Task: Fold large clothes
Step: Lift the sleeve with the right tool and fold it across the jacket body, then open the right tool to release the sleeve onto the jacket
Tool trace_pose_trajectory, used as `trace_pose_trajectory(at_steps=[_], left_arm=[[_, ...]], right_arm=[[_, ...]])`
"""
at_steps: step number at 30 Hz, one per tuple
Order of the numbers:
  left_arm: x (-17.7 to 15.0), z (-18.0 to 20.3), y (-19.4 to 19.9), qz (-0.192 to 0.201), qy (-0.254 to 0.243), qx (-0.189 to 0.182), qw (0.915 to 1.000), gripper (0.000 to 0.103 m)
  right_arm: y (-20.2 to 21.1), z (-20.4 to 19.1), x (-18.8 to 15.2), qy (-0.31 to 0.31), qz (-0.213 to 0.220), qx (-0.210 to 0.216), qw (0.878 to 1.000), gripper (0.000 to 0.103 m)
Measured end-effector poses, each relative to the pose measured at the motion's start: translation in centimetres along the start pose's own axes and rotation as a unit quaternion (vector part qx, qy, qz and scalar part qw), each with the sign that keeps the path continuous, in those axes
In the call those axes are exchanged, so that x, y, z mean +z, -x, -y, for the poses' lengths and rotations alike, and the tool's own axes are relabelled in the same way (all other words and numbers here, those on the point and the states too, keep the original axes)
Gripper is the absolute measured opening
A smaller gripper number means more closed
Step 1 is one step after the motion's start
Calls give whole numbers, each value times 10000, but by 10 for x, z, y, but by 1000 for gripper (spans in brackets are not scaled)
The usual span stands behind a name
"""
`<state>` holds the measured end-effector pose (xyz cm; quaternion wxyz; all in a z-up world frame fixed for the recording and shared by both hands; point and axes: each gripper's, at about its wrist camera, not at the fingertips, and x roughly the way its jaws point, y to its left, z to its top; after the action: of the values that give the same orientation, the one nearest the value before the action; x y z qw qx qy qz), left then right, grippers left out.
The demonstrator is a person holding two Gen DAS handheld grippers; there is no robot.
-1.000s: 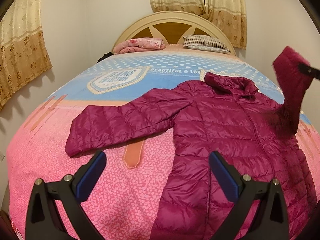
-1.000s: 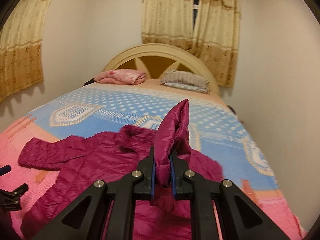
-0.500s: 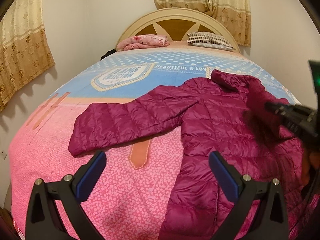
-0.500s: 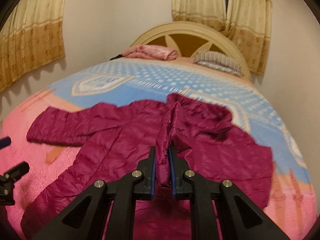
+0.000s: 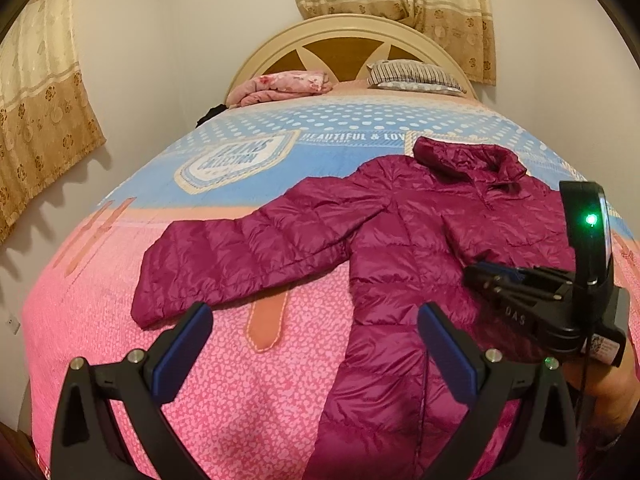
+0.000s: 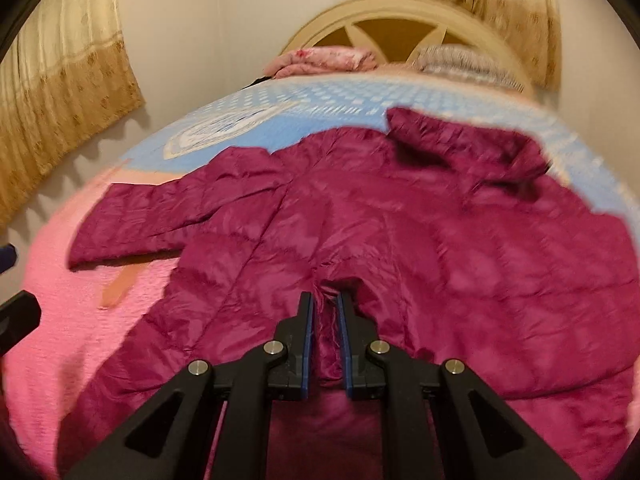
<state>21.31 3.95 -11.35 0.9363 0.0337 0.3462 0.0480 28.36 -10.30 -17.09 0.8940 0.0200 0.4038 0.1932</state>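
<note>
Jacket point(image 5: 400, 248) on bed point(image 5: 240, 380)

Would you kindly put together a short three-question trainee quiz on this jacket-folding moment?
1. True or false: the left gripper is shut on the jacket.
2. What is clamped between the fingers of the right gripper? A) pillow B) jacket fabric C) curtain
3. Fill in: the sleeve that lies stretched out flat rests on the ___ part of the bedspread.

Key: 1 false; 2 B; 3 pink
</note>
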Motion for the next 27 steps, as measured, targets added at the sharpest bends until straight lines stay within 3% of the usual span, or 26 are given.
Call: trace_pose_trajectory(at_steps=[1, 2, 4, 7, 10, 14, 15, 18, 25, 27], left_arm=[[1, 1, 0, 6, 0, -1, 10000, 103], [1, 1, 1, 14, 3, -7, 10000, 103], [3, 3, 0, 19, -14, -2, 10000, 103], [10, 11, 0, 43, -120, -34, 9999, 103], [19, 25, 1, 175, -239, -68, 9995, 103], [36, 58, -4, 288, -483, -206, 9982, 103], [39, 67, -7, 306, -519, -264, 9978, 103], [49, 92, -19, 320, -627, -314, 9970, 103], [60, 148, -59, 132, -927, -247, 9953, 103], [58, 162, -78, 46, -1132, -54, 9936, 103]], right_arm=[[1, 1, 0, -31, -8, 113, 9999, 24], [4, 1, -1, -41, 28, 223, 9997, 45], [18, 0, 0, -70, 137, 478, 9987, 62], [47, 4, 3, 16, 463, 396, 9981, 63], [71, 30, 6, -398, 662, 386, 9963, 63], [65, 76, 9, -867, 412, -1121, 9890, 62], [57, 87, 6, -977, 255, -1206, 9876, 59], [29, 96, -6, -1033, -289, -1146, 9876, 53], [10, 78, -15, -613, -316, -1095, 9916, 53], [12, 83, -16, -671, -280, -1004, 9923, 53]])
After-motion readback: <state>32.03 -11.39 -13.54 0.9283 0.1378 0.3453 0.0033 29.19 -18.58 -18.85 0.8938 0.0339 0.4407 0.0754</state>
